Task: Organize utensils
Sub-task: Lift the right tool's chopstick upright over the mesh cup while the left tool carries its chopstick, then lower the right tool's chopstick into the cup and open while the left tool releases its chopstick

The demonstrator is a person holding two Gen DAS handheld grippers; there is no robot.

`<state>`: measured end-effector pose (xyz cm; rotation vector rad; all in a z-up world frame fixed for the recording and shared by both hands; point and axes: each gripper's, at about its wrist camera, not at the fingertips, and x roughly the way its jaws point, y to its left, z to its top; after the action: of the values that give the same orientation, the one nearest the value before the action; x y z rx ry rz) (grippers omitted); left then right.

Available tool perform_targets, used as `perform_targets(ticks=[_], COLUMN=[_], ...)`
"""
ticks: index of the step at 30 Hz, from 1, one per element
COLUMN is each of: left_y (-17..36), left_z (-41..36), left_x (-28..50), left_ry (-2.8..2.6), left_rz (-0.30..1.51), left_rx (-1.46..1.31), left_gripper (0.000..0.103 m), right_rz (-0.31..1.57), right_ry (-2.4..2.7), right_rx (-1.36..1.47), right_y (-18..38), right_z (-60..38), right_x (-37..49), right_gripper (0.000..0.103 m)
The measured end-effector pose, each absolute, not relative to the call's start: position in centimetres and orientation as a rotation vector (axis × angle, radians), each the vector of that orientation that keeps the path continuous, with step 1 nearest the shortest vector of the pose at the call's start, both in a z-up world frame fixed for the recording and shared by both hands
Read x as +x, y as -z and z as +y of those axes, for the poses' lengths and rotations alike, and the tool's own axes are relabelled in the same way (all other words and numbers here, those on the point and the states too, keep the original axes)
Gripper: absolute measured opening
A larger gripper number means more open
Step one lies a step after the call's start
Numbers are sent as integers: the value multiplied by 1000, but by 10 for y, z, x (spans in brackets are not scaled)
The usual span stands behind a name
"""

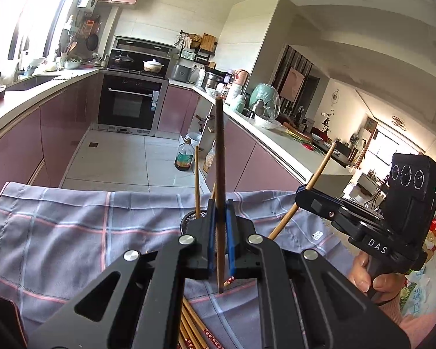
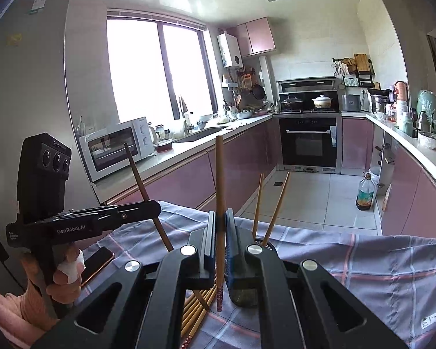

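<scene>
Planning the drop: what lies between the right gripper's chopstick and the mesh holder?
Nothing but the right gripper's own blue finger: in the right wrist view, the light chopstick stands just left of the holder.

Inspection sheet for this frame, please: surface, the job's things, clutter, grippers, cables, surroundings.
Surface: table under a checked cloth.
Job's things: black mesh holder with two chopsticks standing in it; loose chopsticks lying on the cloth.
Clutter: phone at the cloth's edge.
Grippers: left gripper shut on a dark chopstick; right gripper shut on a light chopstick; both sticks roughly upright.
Cables: nothing seen.
Surroundings: kitchen with pink cabinets, oven, microwave, oil bottle on the floor.
</scene>
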<state>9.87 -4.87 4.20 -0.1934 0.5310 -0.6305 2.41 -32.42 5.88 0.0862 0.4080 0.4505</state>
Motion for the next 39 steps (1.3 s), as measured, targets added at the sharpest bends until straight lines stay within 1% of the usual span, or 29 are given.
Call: perform_targets(ticks=[6, 18, 24, 29, 39], left_y=[-43, -63, -74, -69, -47], left_z=[-51, -54, -58, -65, -83], left_x=[103, 113, 122, 128, 157], left_ry=[636, 610, 594, 546, 527], left_rz=[518, 461, 434, 433, 519], left_rx=[-183, -172, -173, -150, -125], left_gripper=[7, 7, 7, 7, 7], right_rz=[398, 332, 316, 342, 435], right_ry=[-448, -421, -402, -380, -348], right_rx=[80, 84, 98, 96, 112], right_y=[-64, -83, -82, -74, -46], right_z=[-323, -328, -330, -326, -326], right_x=[25, 34, 44, 57, 84], right_gripper=[5, 5, 5, 5, 5])
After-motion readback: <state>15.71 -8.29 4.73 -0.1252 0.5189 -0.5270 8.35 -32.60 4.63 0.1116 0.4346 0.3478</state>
